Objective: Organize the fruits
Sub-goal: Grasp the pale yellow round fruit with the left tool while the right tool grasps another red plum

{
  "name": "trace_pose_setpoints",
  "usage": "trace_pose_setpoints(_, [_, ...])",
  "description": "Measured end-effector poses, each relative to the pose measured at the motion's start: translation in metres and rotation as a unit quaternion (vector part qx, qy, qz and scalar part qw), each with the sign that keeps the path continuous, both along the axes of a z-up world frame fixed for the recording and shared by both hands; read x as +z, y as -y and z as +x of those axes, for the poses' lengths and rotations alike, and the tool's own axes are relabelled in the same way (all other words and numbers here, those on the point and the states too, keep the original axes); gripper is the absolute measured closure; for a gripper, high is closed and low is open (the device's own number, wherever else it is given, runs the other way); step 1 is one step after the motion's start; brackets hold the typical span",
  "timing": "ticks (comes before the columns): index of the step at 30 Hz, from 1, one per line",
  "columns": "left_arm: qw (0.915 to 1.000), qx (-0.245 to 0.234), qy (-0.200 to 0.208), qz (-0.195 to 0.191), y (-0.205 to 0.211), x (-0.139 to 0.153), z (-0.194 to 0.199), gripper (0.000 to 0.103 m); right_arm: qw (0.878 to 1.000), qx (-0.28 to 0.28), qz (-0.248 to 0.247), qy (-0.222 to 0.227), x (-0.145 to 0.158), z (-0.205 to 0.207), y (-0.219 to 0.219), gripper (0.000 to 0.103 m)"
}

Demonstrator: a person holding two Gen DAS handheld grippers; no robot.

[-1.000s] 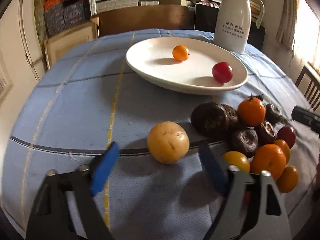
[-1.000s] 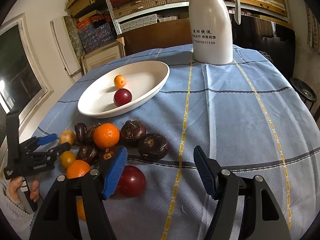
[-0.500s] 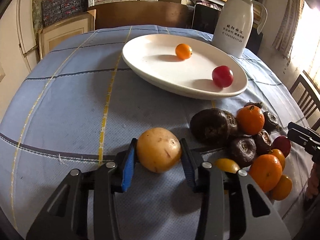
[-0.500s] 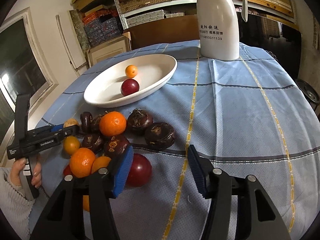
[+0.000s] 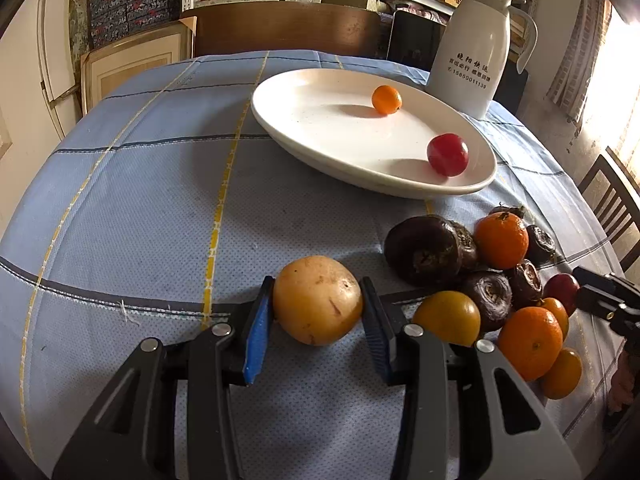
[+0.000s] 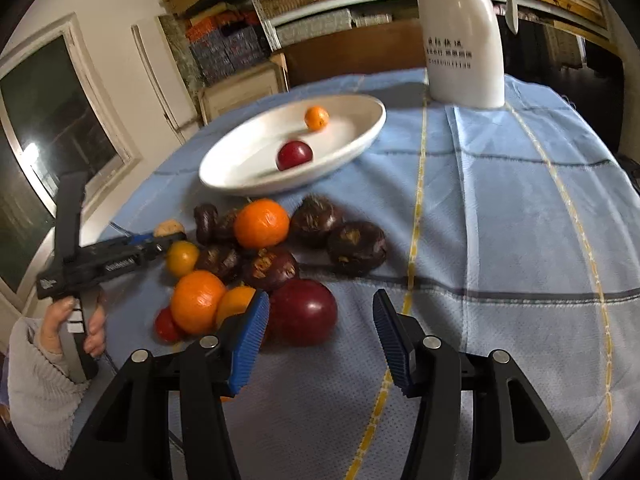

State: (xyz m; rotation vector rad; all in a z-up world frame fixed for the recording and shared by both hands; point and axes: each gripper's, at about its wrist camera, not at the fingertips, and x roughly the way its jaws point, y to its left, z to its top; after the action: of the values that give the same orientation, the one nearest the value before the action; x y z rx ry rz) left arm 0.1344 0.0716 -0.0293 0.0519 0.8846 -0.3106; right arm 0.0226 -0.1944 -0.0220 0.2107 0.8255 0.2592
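Note:
My left gripper (image 5: 318,322) is shut on a round yellow-tan fruit (image 5: 318,305) that rests on the blue tablecloth. A white oval plate (image 5: 316,128) behind it holds a small orange (image 5: 386,99) and a red plum (image 5: 447,154). To the right lies a heap of dark water chestnuts (image 5: 423,245), oranges (image 5: 501,240) and a yellow fruit (image 5: 447,318). My right gripper (image 6: 318,334) is open, its jaws on either side of a large dark-red plum (image 6: 303,312) at the heap's near edge. The left gripper also shows in the right wrist view (image 6: 160,242).
A white thermos jug (image 5: 474,44) stands behind the plate, also in the right wrist view (image 6: 464,36). Shelves with boxes and a wooden cabinet line the back. A chair (image 5: 612,204) stands at the table's right edge.
My left gripper moved forward and closed on the yellow-tan fruit. My right gripper moved left and forward, bringing the dark-red plum between its open jaws.

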Motion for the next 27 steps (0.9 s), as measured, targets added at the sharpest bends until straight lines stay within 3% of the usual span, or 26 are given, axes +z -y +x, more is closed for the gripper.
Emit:
trace_pose_setpoints(4, [1.0,0.0,0.0,0.001,0.0,0.0,0.0,0.062,1.0,0.012,0.001,-0.007,-0.003,0.0,-0.005,0.05])
trace_pose_setpoints(5, [1.0,0.0,0.0,0.002,0.0,-0.001,0.0,0.062,1.0,0.017,0.002,-0.013,-0.005,0.002,-0.006,0.056])
trace_pose_setpoints(8, [1.0,0.0,0.0,0.001,0.001,-0.001,-0.001,0.062,0.999,0.023,0.019,-0.022,-0.008,0.004,-0.006,0.062])
trace_pose_setpoints(16, [1.0,0.0,0.006,-0.001,0.0,0.002,-0.002,0.062,0.999,0.013,0.039,-0.023,-0.009,0.007,0.001,0.063])
trace_pose_setpoints(21, [0.9987,0.005,0.05,-0.004,0.005,0.027,-0.008,0.062,0.998,-0.019,0.061,0.015,0.008,0.005,0.015,0.063])
trace_pose_setpoints(27, [0.9981,-0.004,0.061,-0.009,0.033,0.048,0.029,0.062,0.997,-0.006,0.071,0.023,0.039,0.056,-0.004,0.063])
